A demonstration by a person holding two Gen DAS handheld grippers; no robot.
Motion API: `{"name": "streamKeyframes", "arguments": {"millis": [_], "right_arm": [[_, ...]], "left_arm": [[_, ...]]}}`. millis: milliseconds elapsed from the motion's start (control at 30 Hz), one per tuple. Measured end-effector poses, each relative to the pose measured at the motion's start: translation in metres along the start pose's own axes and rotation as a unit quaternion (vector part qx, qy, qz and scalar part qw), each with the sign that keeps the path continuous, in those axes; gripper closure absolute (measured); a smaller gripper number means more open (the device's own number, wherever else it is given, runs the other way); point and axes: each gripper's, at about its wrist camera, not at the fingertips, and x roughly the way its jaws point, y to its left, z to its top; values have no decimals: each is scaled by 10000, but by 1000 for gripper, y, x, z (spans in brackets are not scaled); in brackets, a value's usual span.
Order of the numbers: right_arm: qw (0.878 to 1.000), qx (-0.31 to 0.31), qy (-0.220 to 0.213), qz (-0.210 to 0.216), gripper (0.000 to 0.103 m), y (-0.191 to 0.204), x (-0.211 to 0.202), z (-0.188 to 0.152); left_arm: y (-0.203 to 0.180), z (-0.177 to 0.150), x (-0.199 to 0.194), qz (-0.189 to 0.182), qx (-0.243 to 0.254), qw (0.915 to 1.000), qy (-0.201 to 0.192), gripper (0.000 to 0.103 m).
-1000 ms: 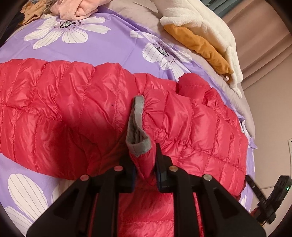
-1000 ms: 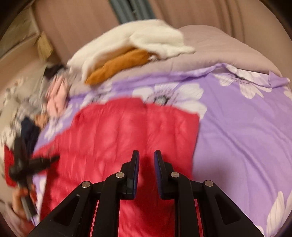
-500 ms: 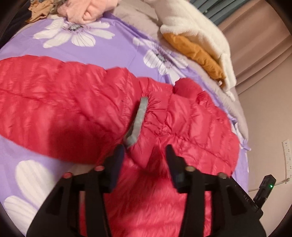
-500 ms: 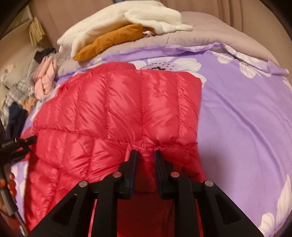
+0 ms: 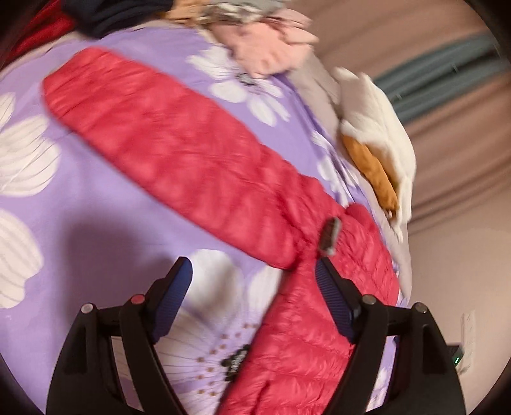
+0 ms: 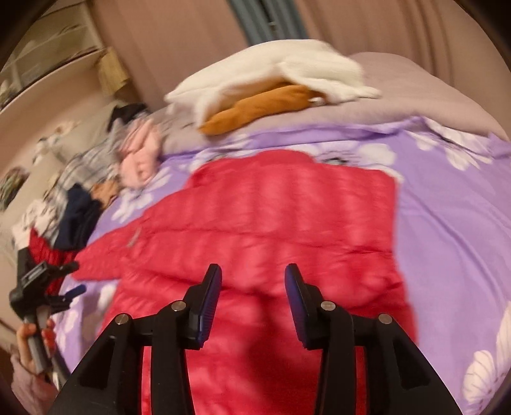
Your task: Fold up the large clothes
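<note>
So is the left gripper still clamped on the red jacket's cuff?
No, the left gripper has its jaws opening with nothing pinched, and the red jacket lies loose on the purple bedspread.

White blanket (image 6: 287, 68), orange cloth (image 6: 255, 107), pink garment (image 5: 268, 52)

text: none readable | jacket (image 5: 198, 166) tag — too blurred

Beige curtains (image 6: 367, 28), purple floral bedspread (image 6: 453, 204), shelving (image 6: 48, 57) at left
</note>
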Motion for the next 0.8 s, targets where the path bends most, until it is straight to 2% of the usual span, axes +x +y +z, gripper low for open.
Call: {"name": "streamKeyframes", "arguments": {"millis": [100, 233, 433, 800], "right_arm": [[9995, -129, 82, 259, 62, 22, 11, -2], [9983, -295, 169, 464, 62, 46, 25, -5], [9967, -455, 285, 608, 62, 72, 44, -9], [9948, -597, 468, 673, 62, 81, 57, -9]], "left_arm": [[23, 7, -6, -193, -544, 9983, -103, 23], [43, 17, -8, -285, -1010, 9938, -380, 23], [76, 36, 7, -587, -1776, 9805, -606, 23], [95, 73, 4, -867, -2264, 9614, -1305, 23]]}}
